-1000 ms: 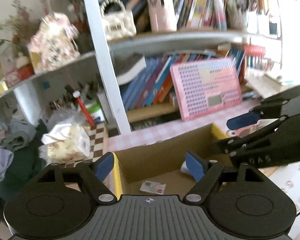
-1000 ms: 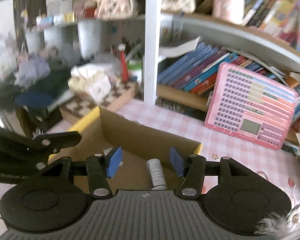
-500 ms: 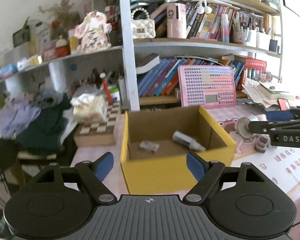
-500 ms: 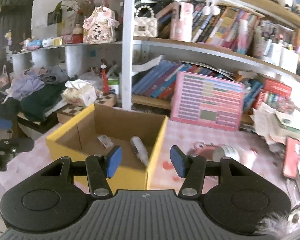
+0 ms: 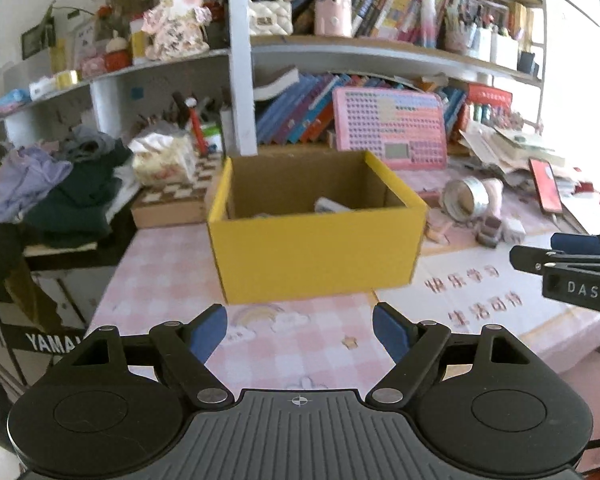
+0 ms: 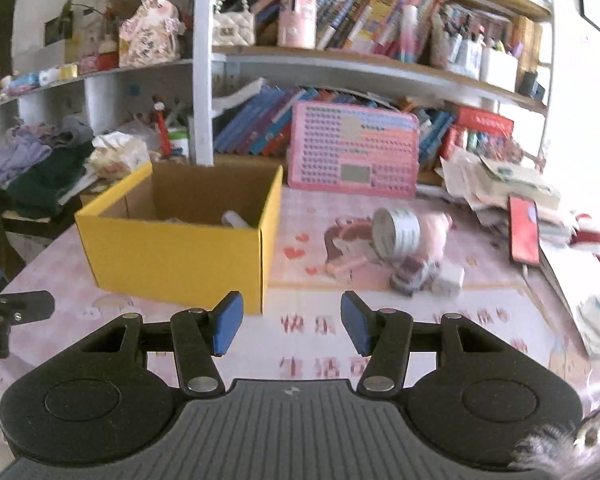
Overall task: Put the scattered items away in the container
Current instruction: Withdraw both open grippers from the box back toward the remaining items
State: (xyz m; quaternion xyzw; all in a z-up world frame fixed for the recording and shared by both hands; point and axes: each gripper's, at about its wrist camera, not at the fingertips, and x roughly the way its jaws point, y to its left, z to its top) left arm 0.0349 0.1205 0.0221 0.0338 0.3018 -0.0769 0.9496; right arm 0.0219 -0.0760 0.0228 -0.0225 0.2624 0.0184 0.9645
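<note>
A yellow cardboard box (image 5: pixel 320 252) stands on the pink checked table, also in the right wrist view (image 6: pixel 172 252). A white tube (image 6: pixel 236 219) lies inside it. My left gripper (image 5: pixel 300 330) is open and empty, in front of the box. My right gripper (image 6: pixel 292 322) is open and empty, near the box's right corner; it also shows in the left wrist view (image 5: pixel 572 268). Scattered to the right of the box lie a tape roll (image 6: pixel 396 232), a pink soft item (image 6: pixel 434 234), a small dark toy (image 6: pixel 410 274) and a white cube (image 6: pixel 448 280).
A pink calculator-like board (image 6: pixel 354 152) leans against the bookshelf behind. A red phone (image 6: pixel 523 230) and paper piles (image 6: pixel 500 184) lie at right. A chessboard box (image 5: pixel 172 200), tissue pack (image 5: pixel 162 158) and clothes heap (image 5: pixel 52 188) sit at left. The table's left edge (image 5: pixel 112 280) is near.
Both grippers have pulled back and down from above the box. The box now stands farther off, seen from the front, and the scattered items at right have come into view.
</note>
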